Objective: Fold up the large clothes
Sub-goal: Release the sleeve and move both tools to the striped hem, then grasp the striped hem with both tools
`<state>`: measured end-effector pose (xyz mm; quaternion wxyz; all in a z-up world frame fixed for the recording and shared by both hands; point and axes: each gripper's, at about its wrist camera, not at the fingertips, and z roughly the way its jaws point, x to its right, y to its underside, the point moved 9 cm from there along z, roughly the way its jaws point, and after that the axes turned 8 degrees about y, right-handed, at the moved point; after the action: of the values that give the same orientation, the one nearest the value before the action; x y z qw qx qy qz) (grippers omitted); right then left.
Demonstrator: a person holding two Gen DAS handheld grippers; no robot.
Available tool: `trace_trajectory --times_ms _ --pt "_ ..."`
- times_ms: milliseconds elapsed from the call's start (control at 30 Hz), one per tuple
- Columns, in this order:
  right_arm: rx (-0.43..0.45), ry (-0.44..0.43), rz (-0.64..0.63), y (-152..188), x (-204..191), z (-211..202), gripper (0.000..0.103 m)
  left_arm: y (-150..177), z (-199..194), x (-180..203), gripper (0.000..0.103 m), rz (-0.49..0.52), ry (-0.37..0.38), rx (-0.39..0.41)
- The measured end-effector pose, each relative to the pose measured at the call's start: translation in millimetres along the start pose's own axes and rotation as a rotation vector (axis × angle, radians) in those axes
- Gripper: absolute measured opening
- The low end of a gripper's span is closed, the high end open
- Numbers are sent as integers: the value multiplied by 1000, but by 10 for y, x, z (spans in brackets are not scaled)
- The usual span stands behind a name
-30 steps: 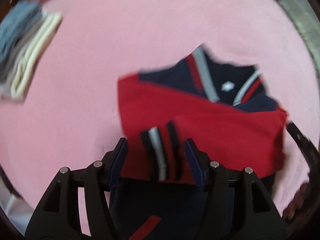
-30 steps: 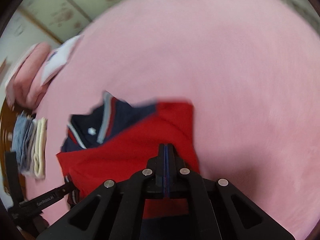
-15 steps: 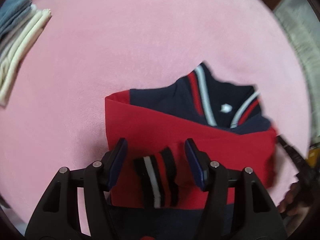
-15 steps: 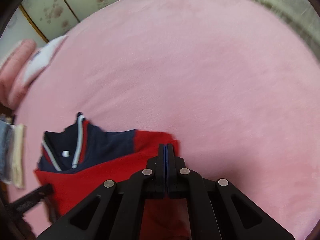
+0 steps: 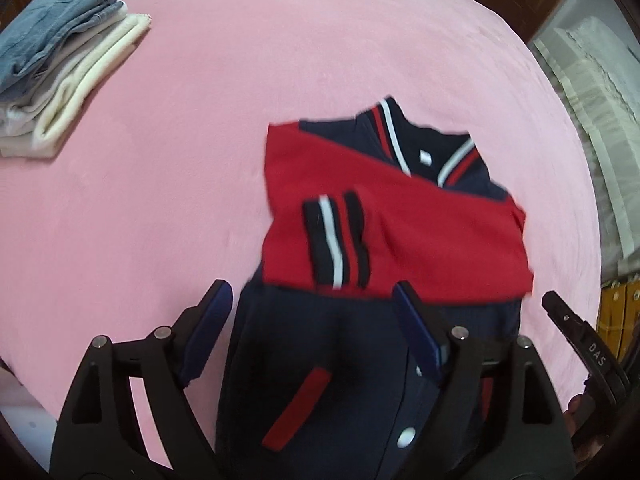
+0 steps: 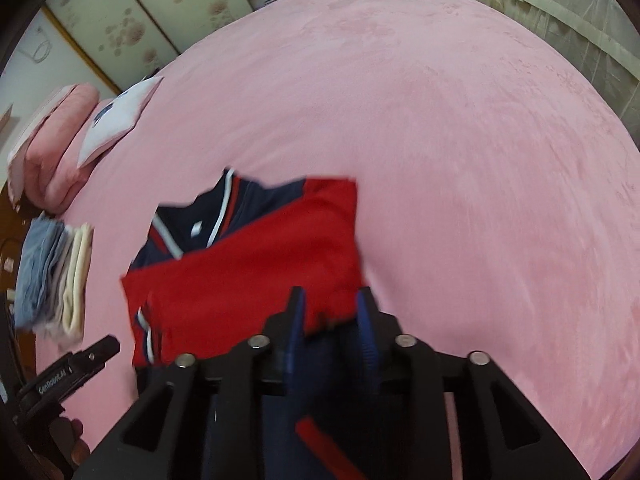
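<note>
A navy and red jacket [image 5: 400, 232] lies on the pink bed cover [image 5: 200, 160], both red sleeves folded across its chest, one striped cuff [image 5: 336, 240] on top. Its collar points away from me. My left gripper [image 5: 316, 304] is open above the navy lower body, holding nothing. In the right wrist view the jacket [image 6: 248, 264] lies ahead. My right gripper [image 6: 330, 308] is open, its jaws either side of the red sleeve's edge without pinching it. The right gripper's tip [image 5: 576, 340] shows in the left wrist view.
A stack of folded clothes [image 5: 60, 80], blue denim on cream, lies at the far left of the bed. Pink pillows [image 6: 52, 144] and a white folded cloth [image 6: 116, 120] sit at the bed's head. Curtains [image 6: 560, 20] hang to the right.
My right gripper was shut on the red sleeve's edge and is now open. Both grippers have drawn back toward the jacket's hem. The sleeve now rests flat across the chest.
</note>
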<state>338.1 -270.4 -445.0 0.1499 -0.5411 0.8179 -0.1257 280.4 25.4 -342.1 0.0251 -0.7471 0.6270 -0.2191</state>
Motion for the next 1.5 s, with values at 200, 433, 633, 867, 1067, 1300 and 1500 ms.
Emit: trace_trajectory --times_ms 200,433,633,867,1067,1300,1500 --pt "-8 -28 -39 627 -81 -439 67 467 -620 -255 81 6 28 -31" --pt "-6 -28 -146 1222 -182 -989 87 1013 -1186 -334 81 52 1 -49" --pt "-36 -57 -230 1645 -164 -1238 90 1525 -1199 -427 81 66 21 -142" --pt "-68 -58 -275 2203 66 -1144 90 1955 -1020 -698 81 16 27 -186" --pt "-102 -31 -173 2423 545 -883 90 2147 -864 -976 81 -8 15 -171" --pt "-99 23 -92 2489 1049 -676 89 2284 -674 -1240 81 -53 85 -173" --pt "-113 -75 -119 2389 1181 -549 69 2316 -633 -1271 76 -63 178 -170"
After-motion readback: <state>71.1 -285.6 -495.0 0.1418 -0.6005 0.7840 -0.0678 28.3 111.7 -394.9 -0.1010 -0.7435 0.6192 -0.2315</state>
